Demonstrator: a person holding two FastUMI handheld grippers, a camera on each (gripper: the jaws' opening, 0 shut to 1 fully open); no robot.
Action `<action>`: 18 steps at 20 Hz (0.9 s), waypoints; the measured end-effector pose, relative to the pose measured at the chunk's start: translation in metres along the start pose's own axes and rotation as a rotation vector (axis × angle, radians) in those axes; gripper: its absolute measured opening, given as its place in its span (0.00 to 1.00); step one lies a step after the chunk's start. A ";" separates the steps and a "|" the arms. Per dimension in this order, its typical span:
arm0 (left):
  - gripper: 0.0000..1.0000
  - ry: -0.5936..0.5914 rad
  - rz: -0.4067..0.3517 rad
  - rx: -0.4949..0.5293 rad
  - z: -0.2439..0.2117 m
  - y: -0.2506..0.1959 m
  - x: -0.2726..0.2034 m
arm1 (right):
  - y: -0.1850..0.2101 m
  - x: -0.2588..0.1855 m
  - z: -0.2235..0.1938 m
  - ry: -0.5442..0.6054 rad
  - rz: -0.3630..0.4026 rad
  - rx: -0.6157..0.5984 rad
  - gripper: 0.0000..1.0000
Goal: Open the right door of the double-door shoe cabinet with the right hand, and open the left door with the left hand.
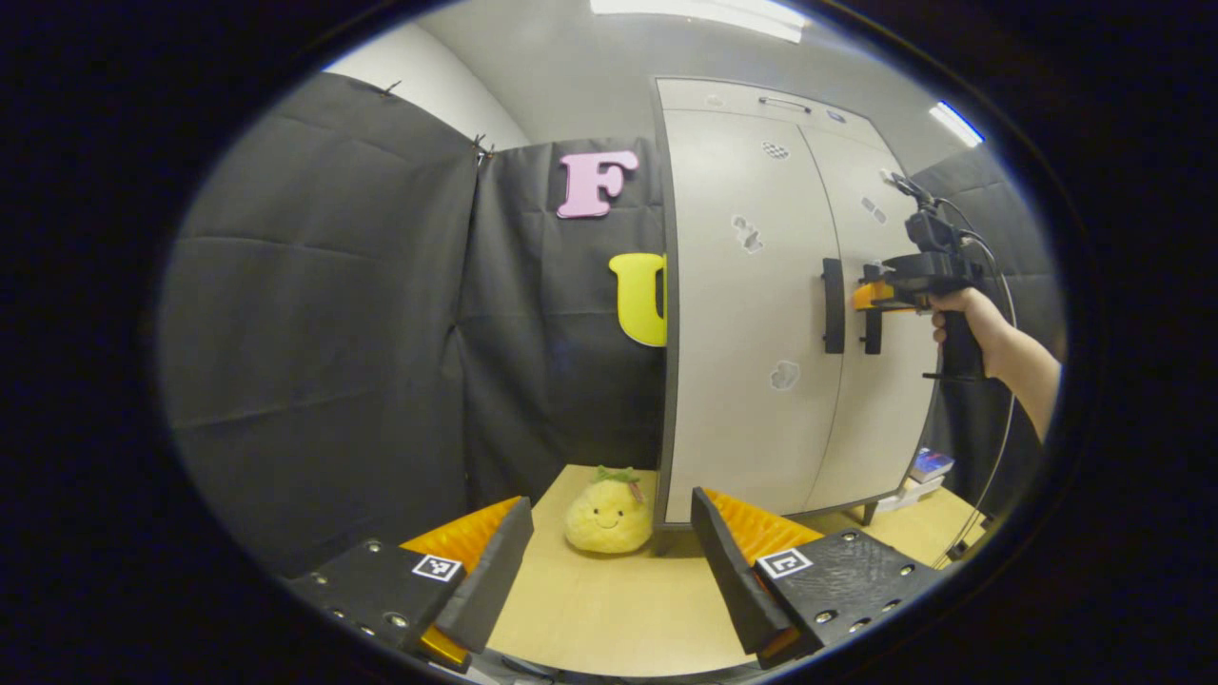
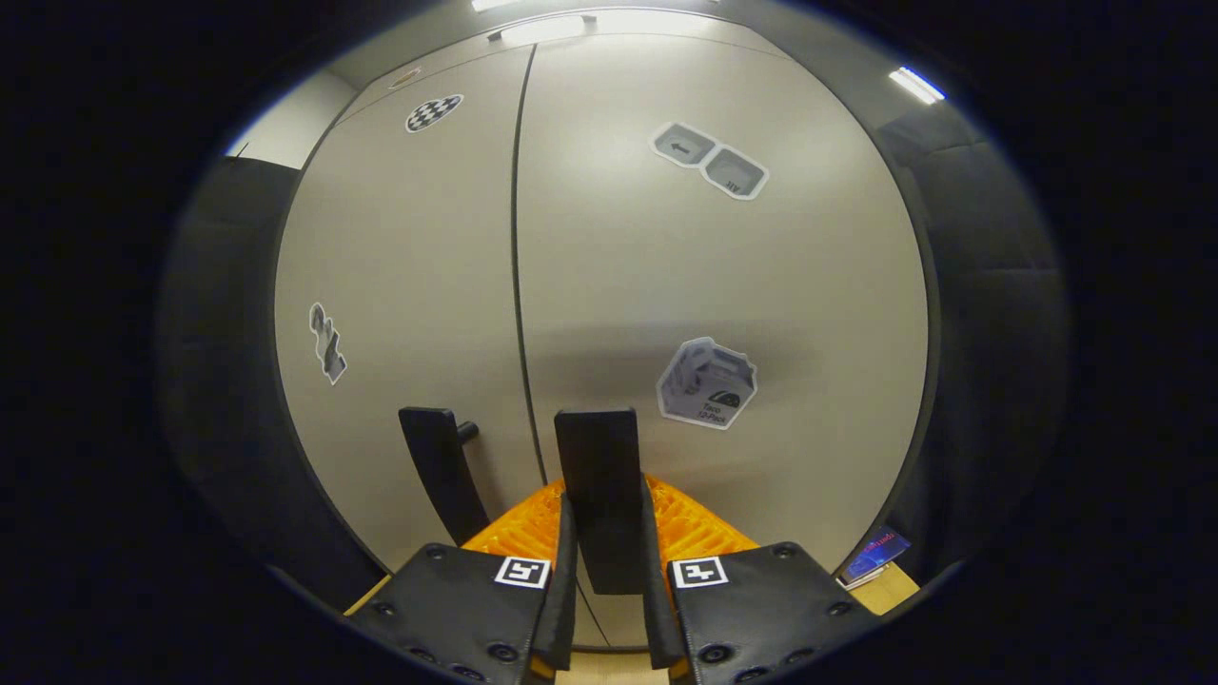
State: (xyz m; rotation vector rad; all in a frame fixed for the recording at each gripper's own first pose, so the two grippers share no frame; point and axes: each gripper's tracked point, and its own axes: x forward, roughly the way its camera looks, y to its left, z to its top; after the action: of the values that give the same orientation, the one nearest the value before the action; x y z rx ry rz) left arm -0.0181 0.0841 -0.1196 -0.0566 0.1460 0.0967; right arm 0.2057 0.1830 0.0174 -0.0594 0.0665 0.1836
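- Right tongs [image 2: 601,571]: closed on the right door handle [image 2: 598,495]. In the right gripper view the black bar stands upright between the two fingers, and both appear to press on it.
- The left gripper view shows the same grip from farther off: your right hand [image 1: 961,319] holds those tongs [image 1: 871,297] level against the handle [image 1: 873,319] of the right door [image 1: 875,381].
- Left tongs [image 1: 609,561]: open wide, holding nothing, hanging above the worktop [image 1: 609,618] and well back from the cabinet.
- Left door handle [image 1: 834,306]: untouched, upright, just beside the right one across the centre seam. It also shows in the right gripper view [image 2: 440,471], left of the gripped bar.
- Left door [image 1: 752,314] and right door both look flush with the cabinet front; the seam between them is thin and even. Judged state: both shut.
- Step in hand: first step, right door, grip made, pull not yet done.
- Next move, as I judge it: draw your right hand back toward you and let it curve outward to the right, following the hinge arc, keeping the grip firm so the bar does not slip.
- After that, bring the left tongs up and forward to the left handle, straddle it, close, then pull.
- Nearby: a yellow plush toy [image 1: 609,514] sits on the worktop by the cabinet's left corner, near where the left door will swing.
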 end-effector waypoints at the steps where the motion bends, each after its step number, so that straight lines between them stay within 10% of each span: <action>1: 0.96 0.002 0.002 -0.001 -0.001 -0.001 0.000 | 0.001 0.000 0.001 -0.012 0.001 0.005 0.26; 7: 0.96 -0.002 -0.010 0.015 0.002 -0.013 -0.007 | 0.001 -0.004 -0.002 0.015 0.086 0.001 0.04; 18: 0.96 -0.020 -0.027 0.019 0.009 -0.035 -0.026 | -0.011 -0.060 -0.007 -0.001 0.186 0.020 0.04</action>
State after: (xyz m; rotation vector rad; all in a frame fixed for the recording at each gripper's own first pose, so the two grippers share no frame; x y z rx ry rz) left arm -0.0389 0.0479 -0.1050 -0.0385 0.1257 0.0689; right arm 0.1483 0.1610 0.0152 -0.0326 0.0729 0.3689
